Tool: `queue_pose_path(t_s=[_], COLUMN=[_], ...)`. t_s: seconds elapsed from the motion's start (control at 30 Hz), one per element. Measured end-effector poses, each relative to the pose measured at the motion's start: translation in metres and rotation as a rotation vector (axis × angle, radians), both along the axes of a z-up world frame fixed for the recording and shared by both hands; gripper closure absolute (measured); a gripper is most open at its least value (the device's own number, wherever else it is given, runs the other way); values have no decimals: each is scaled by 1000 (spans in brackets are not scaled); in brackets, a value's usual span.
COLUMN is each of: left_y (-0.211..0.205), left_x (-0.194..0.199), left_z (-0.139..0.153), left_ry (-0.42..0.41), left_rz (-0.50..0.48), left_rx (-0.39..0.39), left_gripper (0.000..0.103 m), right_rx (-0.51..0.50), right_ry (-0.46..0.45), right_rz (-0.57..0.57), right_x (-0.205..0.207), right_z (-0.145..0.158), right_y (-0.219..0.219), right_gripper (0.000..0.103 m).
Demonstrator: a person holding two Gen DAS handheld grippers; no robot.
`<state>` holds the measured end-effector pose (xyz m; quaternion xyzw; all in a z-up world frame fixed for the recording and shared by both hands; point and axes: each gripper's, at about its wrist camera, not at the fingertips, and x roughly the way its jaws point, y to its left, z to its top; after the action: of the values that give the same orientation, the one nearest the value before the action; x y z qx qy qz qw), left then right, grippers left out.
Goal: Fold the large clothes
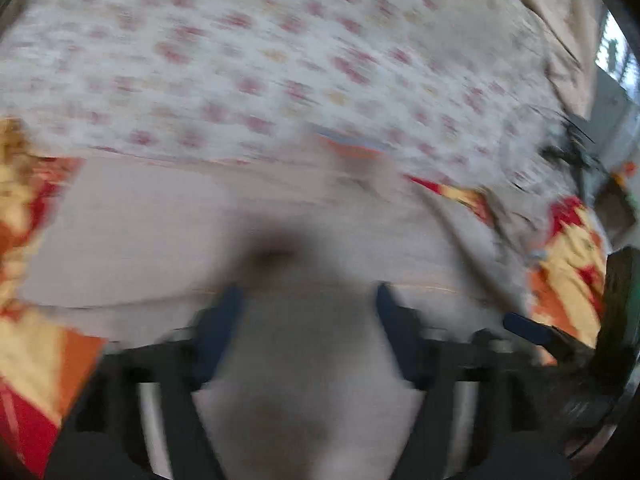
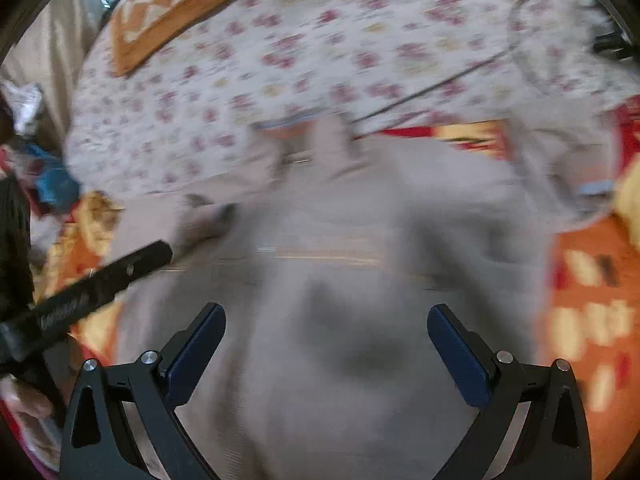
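A large pale grey garment [image 1: 224, 224] lies spread on a red, orange and yellow patterned cover; it fills the lower middle of the right wrist view [image 2: 360, 240] too. Both views are motion-blurred. My left gripper [image 1: 310, 292] is open just above the cloth, its blue pads [image 1: 224, 316] apart with nothing between them. My right gripper [image 2: 326, 316] is open wide over the garment, empty. The right gripper's finger shows at the left view's right edge [image 1: 528, 330]; the left gripper's black body shows in the right view [image 2: 100, 280].
A white floral bedsheet [image 1: 280, 64] covers the bed beyond the garment. An orange checked pillow [image 2: 176, 4] lies at the far side. A black cable [image 2: 432, 88] runs across the sheet. The patterned cover [image 2: 592, 320] flanks the garment on both sides.
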<state>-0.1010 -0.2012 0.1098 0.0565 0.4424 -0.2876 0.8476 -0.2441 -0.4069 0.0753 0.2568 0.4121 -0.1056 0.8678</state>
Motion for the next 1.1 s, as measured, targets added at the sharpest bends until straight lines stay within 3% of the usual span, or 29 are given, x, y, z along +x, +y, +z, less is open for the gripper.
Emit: queue_pose_path(t_s=[0.1, 0.2, 0.3, 0.47, 0.5, 0.57, 0.6, 0.73, 0.9, 1.0, 1.1], left_y=[55, 106, 137, 166, 169, 170, 173, 174, 162, 145, 122], left_x=[18, 38, 49, 58, 57, 59, 59, 58, 49, 43, 38], left_z=[-2, -17, -34, -51, -53, -54, -53, -47, -36, -35, -34], left_ry=[-65, -65, -39, 1, 7, 18, 21, 14, 13, 4, 2], left_rz=[132, 266, 344, 418, 426, 444, 455, 474, 448, 407, 369], left_rx=[84, 152, 177, 166, 157, 141, 130, 100, 48, 66, 80], left_gripper=[30, 30, 30, 30, 30, 30, 30, 30, 30, 30, 30], right_rx=[91, 99, 137, 179, 185, 155, 136, 169, 46, -40, -96], right_ry=[-13, -6, 8, 28, 27, 15, 14, -48, -129, -106, 14], right_rz=[88, 164, 229, 226, 218, 202, 199, 161, 121, 32, -73], right_x=[38, 83, 127, 180, 186, 192, 196, 174, 104, 65, 46], right_z=[-7, -15, -29, -55, -59, -61, -61, -41, 18, 31, 11], right_y=[26, 54, 79, 100, 101, 103, 103, 91, 50, 13, -23], right_gripper=[2, 3, 9, 19, 27, 58, 80, 87, 87, 86, 86])
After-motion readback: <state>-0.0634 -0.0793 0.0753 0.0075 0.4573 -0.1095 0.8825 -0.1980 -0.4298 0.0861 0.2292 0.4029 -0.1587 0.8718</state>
